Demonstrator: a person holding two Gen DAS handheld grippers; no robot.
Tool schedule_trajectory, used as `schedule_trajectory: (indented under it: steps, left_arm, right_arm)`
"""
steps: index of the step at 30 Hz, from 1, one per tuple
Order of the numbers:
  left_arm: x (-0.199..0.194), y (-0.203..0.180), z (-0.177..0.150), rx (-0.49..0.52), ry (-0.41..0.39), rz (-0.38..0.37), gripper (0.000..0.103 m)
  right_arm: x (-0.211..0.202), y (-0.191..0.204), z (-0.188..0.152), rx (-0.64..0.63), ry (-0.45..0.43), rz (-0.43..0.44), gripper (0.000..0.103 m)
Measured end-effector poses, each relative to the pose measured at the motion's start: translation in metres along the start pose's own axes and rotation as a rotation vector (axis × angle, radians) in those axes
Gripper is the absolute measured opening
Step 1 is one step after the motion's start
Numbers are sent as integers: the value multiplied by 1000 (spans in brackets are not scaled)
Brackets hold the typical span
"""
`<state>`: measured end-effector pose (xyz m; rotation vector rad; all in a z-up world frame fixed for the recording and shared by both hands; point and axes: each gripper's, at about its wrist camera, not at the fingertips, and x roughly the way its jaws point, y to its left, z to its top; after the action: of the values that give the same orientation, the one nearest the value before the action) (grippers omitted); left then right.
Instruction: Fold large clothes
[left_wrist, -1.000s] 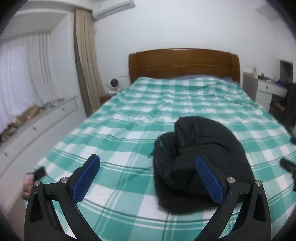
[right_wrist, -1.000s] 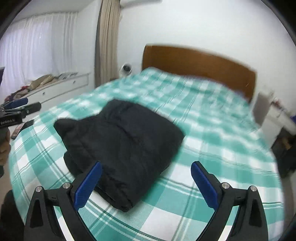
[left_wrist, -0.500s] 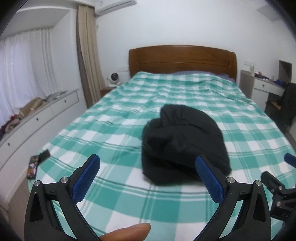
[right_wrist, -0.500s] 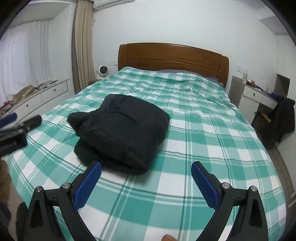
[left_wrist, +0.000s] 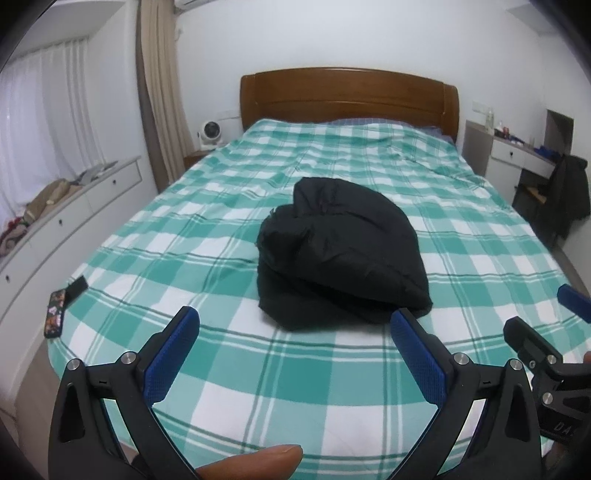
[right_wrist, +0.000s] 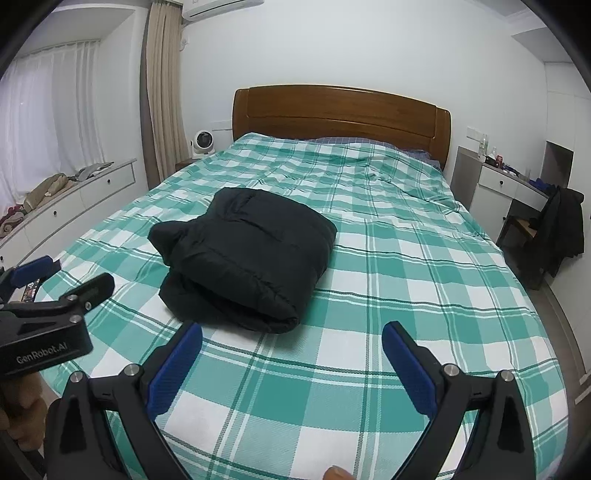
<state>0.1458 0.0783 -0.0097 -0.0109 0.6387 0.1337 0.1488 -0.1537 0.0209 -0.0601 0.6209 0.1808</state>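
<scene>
Your left hand-held gripper (left_wrist: 295, 354) and right hand-held gripper (right_wrist: 291, 362): both wide open, empty | black jacket (right_wrist: 247, 254) folded on bed (right_wrist: 406, 295) | risk: puffy folds may spring apart if you nudge them.

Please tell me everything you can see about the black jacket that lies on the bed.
The black jacket is a puffy, quilted-looking garment, matte like a padded coat. It is folded into a thick bundle of stacked layers, with one rounded lump sticking out at its left end. It rests on the green-and-white checked bedspread, toward the foot of the bed. Only the bedspread touches it; neither gripper does.
</scene>
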Motion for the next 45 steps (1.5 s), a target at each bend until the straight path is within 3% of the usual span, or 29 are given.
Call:
schedule_trajectory:
  steps: [45]
  left_arm:
    - [-7,-7,-1,24,-3,17,102]
  right_arm:
    - [-17,-2,-5,-32,0,-39,102]
